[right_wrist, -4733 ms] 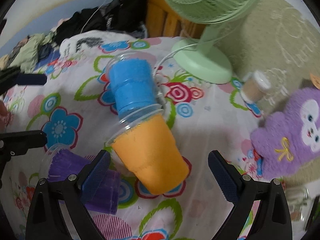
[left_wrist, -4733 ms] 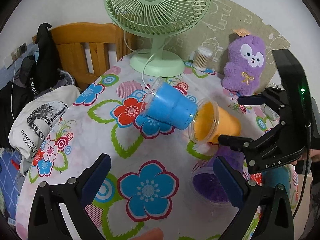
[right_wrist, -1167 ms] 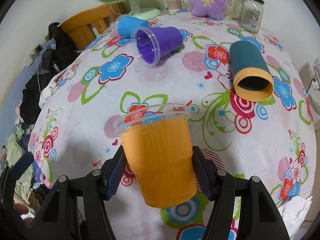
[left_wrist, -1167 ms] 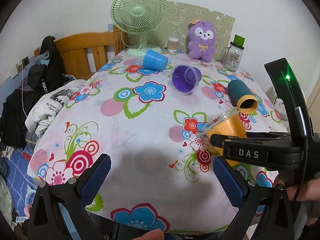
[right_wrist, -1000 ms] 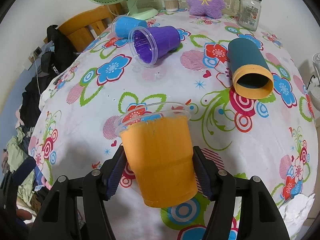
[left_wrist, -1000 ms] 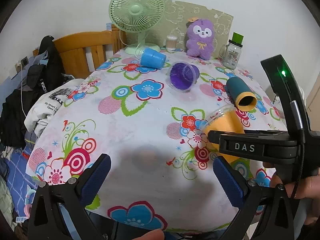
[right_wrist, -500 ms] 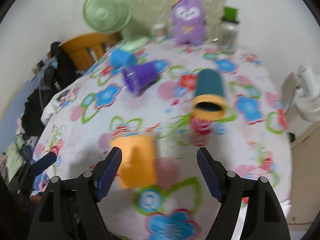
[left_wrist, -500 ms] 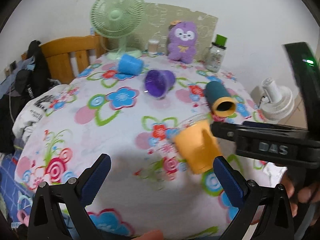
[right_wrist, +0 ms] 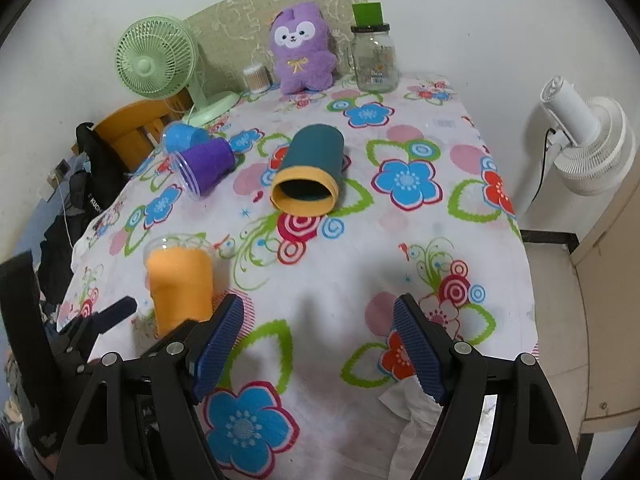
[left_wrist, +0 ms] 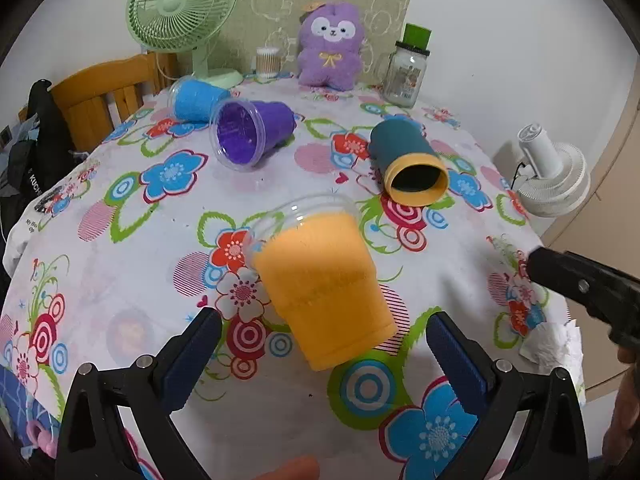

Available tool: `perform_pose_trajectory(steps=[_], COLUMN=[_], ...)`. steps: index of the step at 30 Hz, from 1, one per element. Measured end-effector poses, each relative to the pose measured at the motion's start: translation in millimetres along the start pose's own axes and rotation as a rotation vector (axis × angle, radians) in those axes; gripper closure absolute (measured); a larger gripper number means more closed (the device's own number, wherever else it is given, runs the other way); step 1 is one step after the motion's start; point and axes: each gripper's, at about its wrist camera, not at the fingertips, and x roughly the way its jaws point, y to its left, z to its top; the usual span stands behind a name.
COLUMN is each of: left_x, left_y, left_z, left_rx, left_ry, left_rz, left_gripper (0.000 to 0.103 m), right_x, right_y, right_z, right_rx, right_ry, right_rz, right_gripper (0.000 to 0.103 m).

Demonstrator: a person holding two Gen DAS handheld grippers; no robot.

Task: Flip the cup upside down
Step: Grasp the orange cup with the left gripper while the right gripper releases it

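The orange cup (left_wrist: 320,284) is seen rim-down on the floral desk (left_wrist: 132,264), base uppermost, long axis leaning off vertical; its rim is blurred in the right wrist view. Left gripper (left_wrist: 322,350) and right gripper (right_wrist: 318,346) fingers are spread wide, nothing held

Both wrist views look forward and down over the flowered table (left_wrist: 120,280) toward the back wall. The left view sits low and close, with the orange cup (left_wrist: 320,280) nearly filling its centre; the right view stands higher and further right. Both share the cup (right_wrist: 180,280), the green fan (left_wrist: 182,12) and the purple plush (right_wrist: 300,52).
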Motion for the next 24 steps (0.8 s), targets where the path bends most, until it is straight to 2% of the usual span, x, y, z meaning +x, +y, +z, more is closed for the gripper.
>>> perform_pose_trajectory(steps=[17,20,24], left_x=[19,21,24], left_y=[-9,-10,-13], left_z=[-2,-3,-5], left_rx=[0.017,0.025,0.042], left_ry=[0.011,0.015,0.020], left_rz=[0.056,0.054,0.045], left_gripper=[0.000,0.004,0.015], right_x=[13,14,17], right_y=[-8,-9,-9], right_z=[-14,-16,-18], right_rx=[-0.017,-0.016,-0.015], right_ry=[0.042,0.050,0.059], right_rz=[0.011,0.009,0.010], right_gripper=[0.023,0.023,0.023])
